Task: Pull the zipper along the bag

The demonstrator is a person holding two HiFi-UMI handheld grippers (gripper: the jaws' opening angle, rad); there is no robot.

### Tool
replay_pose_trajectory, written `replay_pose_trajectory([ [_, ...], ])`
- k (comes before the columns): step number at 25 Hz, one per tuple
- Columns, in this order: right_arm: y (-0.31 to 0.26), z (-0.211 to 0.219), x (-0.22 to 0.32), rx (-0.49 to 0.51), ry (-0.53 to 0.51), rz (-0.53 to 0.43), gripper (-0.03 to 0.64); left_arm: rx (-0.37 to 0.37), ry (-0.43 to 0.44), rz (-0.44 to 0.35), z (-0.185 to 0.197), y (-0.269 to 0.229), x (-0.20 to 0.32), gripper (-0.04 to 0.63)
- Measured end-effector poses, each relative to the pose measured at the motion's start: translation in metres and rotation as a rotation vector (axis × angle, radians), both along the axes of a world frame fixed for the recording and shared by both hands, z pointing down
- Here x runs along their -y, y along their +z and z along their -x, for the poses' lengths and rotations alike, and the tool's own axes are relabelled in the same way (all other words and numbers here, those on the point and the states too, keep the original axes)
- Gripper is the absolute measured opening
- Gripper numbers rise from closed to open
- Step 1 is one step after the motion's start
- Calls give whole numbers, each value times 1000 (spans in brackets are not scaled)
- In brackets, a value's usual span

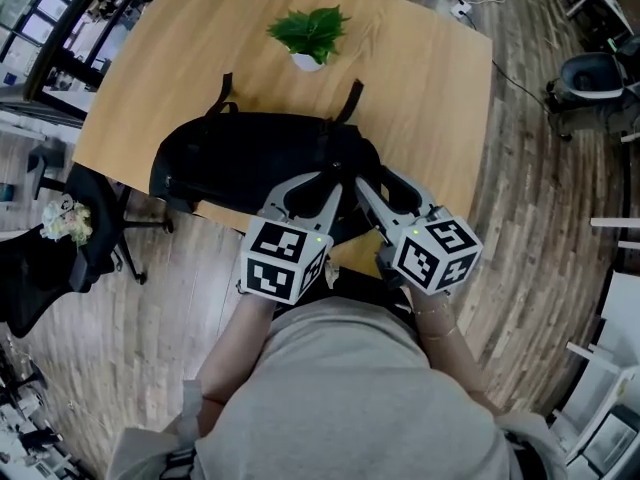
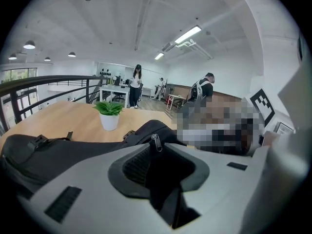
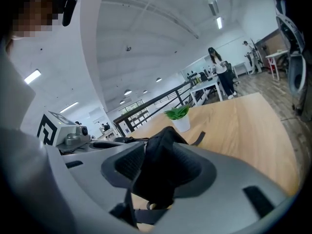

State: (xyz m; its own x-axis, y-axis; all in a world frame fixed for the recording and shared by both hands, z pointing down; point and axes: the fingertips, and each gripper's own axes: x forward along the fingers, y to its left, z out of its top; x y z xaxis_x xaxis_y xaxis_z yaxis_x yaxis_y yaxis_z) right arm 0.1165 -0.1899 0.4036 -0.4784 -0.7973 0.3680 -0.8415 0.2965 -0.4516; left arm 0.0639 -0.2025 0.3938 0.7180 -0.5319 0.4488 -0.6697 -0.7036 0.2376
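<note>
My left gripper (image 2: 163, 169) and right gripper (image 3: 158, 174) both stood released, jaws apart, with an end of the black bag (image 1: 240, 158) bulging between each pair. The zipper pull (image 2: 155, 143) sat just beyond the left jaws. I judged that closing there could pinch cloth and miss the pull.

You've a bag (image 1: 250, 163) of matt black woven cloth w/ a shiny metal zipper pull (image 2: 156, 143). Your table (image 1: 420, 88): smooth light wood, satin finish. Plant pot (image 2: 109, 122): smooth, white, slight gloss.
</note>
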Motion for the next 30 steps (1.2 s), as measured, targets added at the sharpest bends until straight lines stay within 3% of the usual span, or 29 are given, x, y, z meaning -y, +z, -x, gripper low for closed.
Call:
replay_pose_trajectory([
  [12,8,2,9,36,39,43,161,62,148,-129,-15,-11,7,92],
  [18,6,6,10,55,49,47,86,68,182,-139,-16,-8,5,92],
  [30,6,7,9,101,55,57,80,159,247,-160,-24,13,2,112],
])
